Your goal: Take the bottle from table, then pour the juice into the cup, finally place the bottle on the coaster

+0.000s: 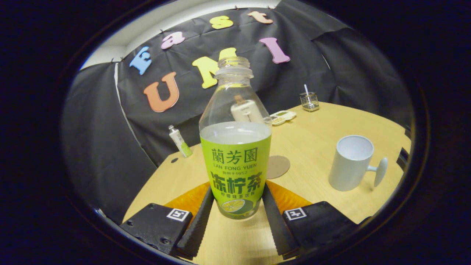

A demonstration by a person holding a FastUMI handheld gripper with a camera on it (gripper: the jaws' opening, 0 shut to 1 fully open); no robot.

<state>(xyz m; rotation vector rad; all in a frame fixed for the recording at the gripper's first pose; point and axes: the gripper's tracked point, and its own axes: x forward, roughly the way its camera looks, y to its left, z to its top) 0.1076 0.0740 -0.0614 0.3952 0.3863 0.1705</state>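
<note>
A clear bottle (235, 147) with a green label and no cap stands upright between my fingers, about half full of pale juice. My gripper (238, 188) is shut on it, both fingers pressing on the lower part of the label. I cannot tell whether its base rests on the wooden table (316, 136) or hangs just above it. A round brown coaster (278, 166) lies flat just beyond the right fingertip, partly hidden by the bottle. Further right stands a white cup (350, 163), upright, with its handle turned away from the bottle.
A small white and green tube (180, 141) leans at the table's far left edge. A flat white box (282, 117) and a metal mesh holder (309, 101) sit at the back, near the black cloth wall. Bare table lies between coaster and cup.
</note>
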